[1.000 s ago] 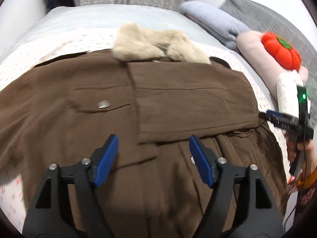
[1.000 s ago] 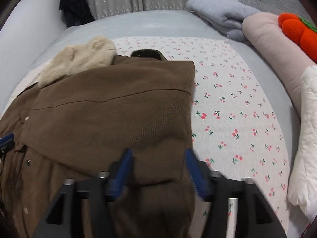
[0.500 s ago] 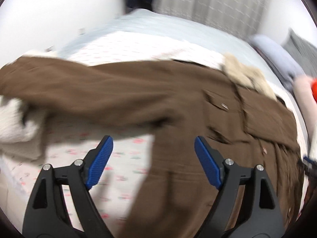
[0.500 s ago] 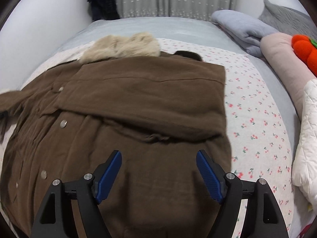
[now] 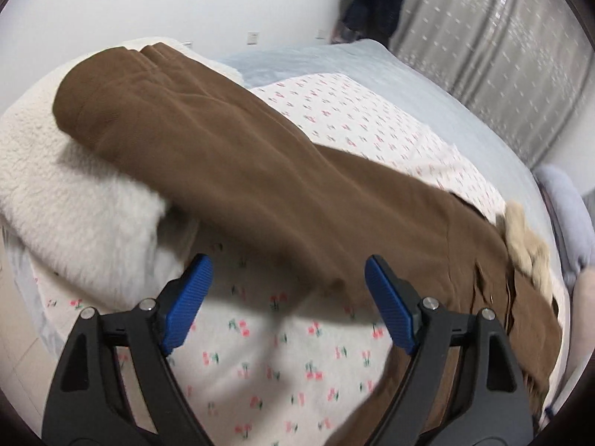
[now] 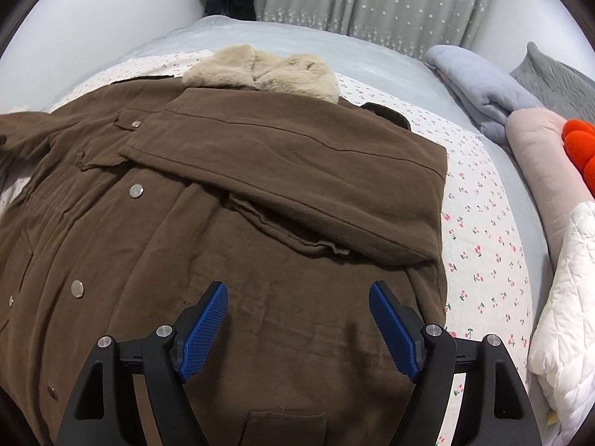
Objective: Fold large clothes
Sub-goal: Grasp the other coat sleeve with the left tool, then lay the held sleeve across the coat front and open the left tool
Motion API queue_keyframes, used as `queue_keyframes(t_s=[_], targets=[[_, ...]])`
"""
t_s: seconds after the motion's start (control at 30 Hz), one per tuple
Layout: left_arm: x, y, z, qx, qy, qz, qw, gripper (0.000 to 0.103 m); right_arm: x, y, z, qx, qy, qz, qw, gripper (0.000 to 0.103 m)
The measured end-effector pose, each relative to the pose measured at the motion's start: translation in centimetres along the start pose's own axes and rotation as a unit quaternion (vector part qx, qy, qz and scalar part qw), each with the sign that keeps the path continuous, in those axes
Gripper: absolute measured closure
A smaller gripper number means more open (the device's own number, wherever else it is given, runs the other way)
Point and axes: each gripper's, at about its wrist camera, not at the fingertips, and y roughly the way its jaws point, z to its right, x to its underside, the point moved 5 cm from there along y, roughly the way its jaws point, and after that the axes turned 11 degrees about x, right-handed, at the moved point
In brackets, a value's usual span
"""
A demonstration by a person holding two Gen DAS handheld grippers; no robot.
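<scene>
Left gripper (image 5: pixel 284 297): jaws standing wide apart, having just been opening, nothing between them. Brown coat (image 6: pixel 230 200) spread flat on the cherry-print sheet (image 5: pixel 260 364). Unfolded left sleeve (image 5: pixel 208 141) running ahead of and above the left jaws, its lower edge just beyond the blue fingertips (image 5: pixel 187 299), its far end draped over a folded cream fleece blanket (image 5: pixel 74 200) off to the left of the jaws.

Right gripper (image 6: pixel 299 319): jaws likewise wide apart and just opened, empty, hovering over the coat's lower body. Right sleeve (image 6: pixel 305 171) already folded across the chest, ahead of the jaws.

Risks, as judged:
- Snagging the fleece along with the sleeve cuff if the grasp lands too far left; blanket then dragged onto the coat.
- Pinching only the top layer of the sleeve; thick double cloth likely to slip from narrow ribbed pads and sag mid-fold.
- Catching the sheet beneath when closing low at the sleeve edge.
- Disturbing the folded right sleeve if the right jaws drop onto the body and pull.

Materials: coat in heavy matte brown twill or brushed cotton, stiffish, holding broad creases; metal snap buttons (image 6: pixel 136 190) down the front left of the right jaws; flapped chest pocket; beige faux-fur collar (image 6: pixel 260 74) at the far end. Sheet thin, soft, prone to bunching. Sleeve cuff possibly turned under at the far end; view there too distorted to confirm.
</scene>
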Motion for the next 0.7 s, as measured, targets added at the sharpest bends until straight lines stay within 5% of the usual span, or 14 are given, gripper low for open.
queue_keyframes(t_s=[0.13,0.17,0.23,0.27,0.3,0.43,0.57,0.7], targets=[[-1.9,1.1,-0.6,-0.001,-0.044,0.020,0.9988,0.019,0.0,-0.4,0.0,0.003,-0.003,0.004,1.000,0.023],[-2.3,1.2,-0.5,-0.005,-0.055,0.032,0.9980,0.027,0.0,-0.5,0.1,0.003,-0.002,0.006,1.000,0.023],[-3.1,1.0,-0.2,-0.022,-0.061,0.060,0.9961,0.062,-0.1,-0.7,0.4,0.002,0.001,0.009,1.000,0.023],[-3.5,0.9,0.3,-0.026,-0.054,0.074,0.9955,0.086,-0.2,-0.8,0.6,0.002,0.003,0.010,1.000,0.023],[-4.0,0.8,1.1,-0.014,-0.046,0.083,0.9954,0.094,-0.2,-0.8,0.8,0.003,0.004,0.010,1.000,0.023],[-5.8,-1.2,3.9,0.027,-0.021,0.125,0.9915,0.097,-0.4,-1.0,2.0,0.005,0.020,0.015,1.000,0.023],[-6.6,-3.3,10.1,0.073,0.068,0.156,0.9827,0.097,-0.9,-1.0,3.0,-0.001,0.042,0.016,0.999,0.023],[-4.9,-4.3,18.0,0.132,0.163,0.155,0.9654,0.097,-1.6,-1.0,3.8,-0.009,0.068,0.017,0.997,0.023]])
